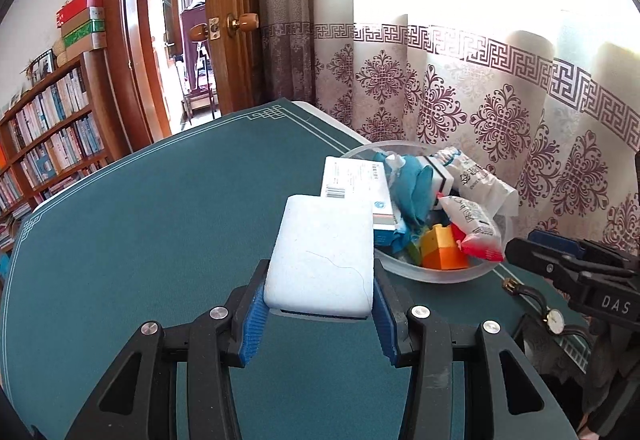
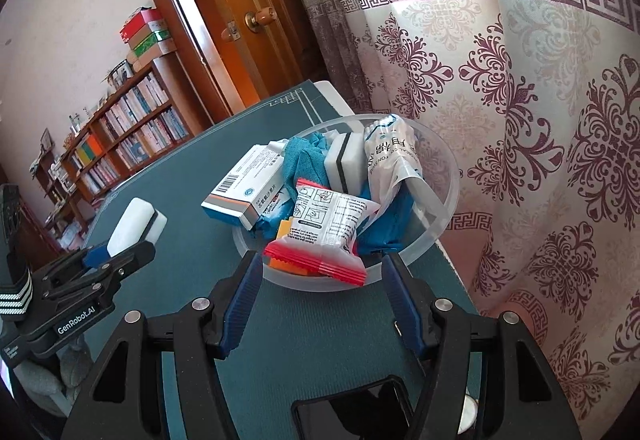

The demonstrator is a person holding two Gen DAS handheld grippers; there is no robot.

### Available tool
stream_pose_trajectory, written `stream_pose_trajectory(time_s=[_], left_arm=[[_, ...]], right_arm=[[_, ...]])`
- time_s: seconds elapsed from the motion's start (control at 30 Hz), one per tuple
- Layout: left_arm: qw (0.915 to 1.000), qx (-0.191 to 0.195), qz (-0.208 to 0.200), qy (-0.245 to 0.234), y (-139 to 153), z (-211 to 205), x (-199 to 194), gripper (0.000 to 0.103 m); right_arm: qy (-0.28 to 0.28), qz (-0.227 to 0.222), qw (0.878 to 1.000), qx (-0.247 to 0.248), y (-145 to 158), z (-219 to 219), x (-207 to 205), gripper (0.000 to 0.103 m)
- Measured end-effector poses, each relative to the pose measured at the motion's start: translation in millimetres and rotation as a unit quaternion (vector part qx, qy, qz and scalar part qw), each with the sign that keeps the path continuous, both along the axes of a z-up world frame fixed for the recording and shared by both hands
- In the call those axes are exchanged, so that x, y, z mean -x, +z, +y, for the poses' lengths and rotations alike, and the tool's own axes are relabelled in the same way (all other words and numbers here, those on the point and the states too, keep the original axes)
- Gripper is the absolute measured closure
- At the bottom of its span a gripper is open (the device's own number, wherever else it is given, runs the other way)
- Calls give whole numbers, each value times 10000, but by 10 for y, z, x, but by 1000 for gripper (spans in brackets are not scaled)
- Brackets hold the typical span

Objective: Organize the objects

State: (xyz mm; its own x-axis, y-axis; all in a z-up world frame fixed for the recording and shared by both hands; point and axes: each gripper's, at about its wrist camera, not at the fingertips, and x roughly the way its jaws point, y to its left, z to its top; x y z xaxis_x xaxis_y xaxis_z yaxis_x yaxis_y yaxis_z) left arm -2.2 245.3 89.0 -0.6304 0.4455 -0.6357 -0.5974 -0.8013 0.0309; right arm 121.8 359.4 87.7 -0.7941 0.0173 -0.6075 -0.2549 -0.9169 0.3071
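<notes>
**White pad held short of the full bowl**

White rectangular pad (image 1: 320, 260), apparently a sponge or foam block: light, soft, yielding. Left gripper (image 1: 318, 314) clamps its near end across the width, just left of the clear bowl (image 1: 440, 274). Bowl holds a medicine box (image 1: 356, 179), red-edged snack packet (image 2: 324, 232), teal cloth (image 1: 412, 185). Right gripper (image 2: 316, 304) stands parted and empty, near the bowl. Wristwatch (image 1: 554, 320) lies far right on the green table (image 1: 160, 240).
</notes>
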Motion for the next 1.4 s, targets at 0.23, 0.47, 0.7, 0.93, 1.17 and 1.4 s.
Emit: stream_pose_trajectory(time_s=[0.23, 0.47, 0.7, 0.93, 1.17, 1.4], left_arm=[[9991, -111, -143, -394, 75, 446, 93, 54], [9970, -257, -506, -517, 5, 785, 309, 54], [9945, -319, -821, -569, -184, 1008, 496, 54], [9936, -421, -868, -590, -207, 998, 521, 46], [9946, -576, -736, -454, -99, 833, 486, 24], [9996, -235, 171, -18, 71, 621, 255, 3]], right_arm=[[57, 32, 10000, -69, 6, 38, -66, 40], [40, 49, 10000, -5, -19, 122, -71, 40], [32, 18, 10000, 49, -50, 158, -64, 40], [53, -21, 10000, 41, -77, 137, -38, 40], [60, 2, 10000, -24, -48, 94, -44, 40], [16, -5, 10000, -87, -19, 65, -59, 37]])
